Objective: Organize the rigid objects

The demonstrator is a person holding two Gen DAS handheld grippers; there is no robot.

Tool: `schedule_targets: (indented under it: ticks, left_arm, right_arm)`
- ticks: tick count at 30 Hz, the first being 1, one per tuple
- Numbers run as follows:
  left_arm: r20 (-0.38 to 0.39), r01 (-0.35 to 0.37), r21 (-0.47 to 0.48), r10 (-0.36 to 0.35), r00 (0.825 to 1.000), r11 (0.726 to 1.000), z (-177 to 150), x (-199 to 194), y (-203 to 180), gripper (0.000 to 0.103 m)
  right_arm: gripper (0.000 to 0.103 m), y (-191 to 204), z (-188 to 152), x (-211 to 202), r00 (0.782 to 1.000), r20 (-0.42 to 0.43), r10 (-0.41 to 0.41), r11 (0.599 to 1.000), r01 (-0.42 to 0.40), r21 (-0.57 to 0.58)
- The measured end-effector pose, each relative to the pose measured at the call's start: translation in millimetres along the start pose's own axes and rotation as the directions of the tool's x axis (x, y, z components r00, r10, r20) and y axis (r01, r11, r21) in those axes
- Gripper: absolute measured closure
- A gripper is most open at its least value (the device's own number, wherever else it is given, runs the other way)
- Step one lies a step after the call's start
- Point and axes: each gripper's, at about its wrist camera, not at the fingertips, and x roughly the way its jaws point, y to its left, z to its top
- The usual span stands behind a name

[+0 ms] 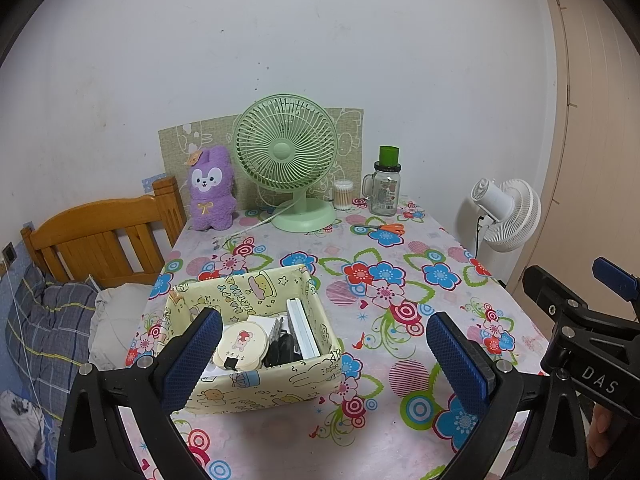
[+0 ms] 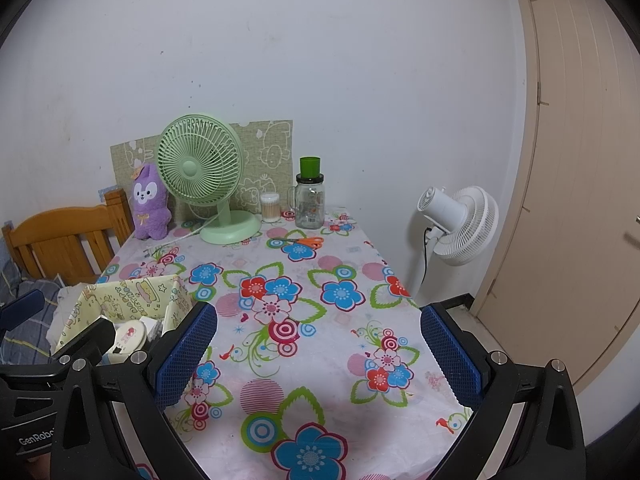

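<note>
Both tongs, left (image 1: pixel 324 354) and right (image 2: pixel 318 354), are held apart and empty above the worktop (image 1: pixel 400 360) — small items are already gathered in the box (image 1: pixel 280 388) at its left edge, evidently for tidiness.

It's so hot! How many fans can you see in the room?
2. The green fan stands at the back of the table, beside the purple plush bunny. The white fan stands on the floor right of the table.

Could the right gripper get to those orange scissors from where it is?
Probably yes: the right gripper is open and empty, and only bare floral tablecloth lies between it and the orange scissors, which lie flat with nothing on top.
</note>
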Motion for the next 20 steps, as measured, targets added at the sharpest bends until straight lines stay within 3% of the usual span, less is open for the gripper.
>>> schedule_targets:
  ticks: [20]
  left_arm:
    - [0.001, 0.001, -0.001, -0.001, 1.000, 1.000, -0.1, -0.9, 0.1, 0.000]
  right_arm:
    - [0.000, -0.8, 1.2, -0.3, 1.000, 0.003, 0.001, 1.000, -0.001, -0.001]
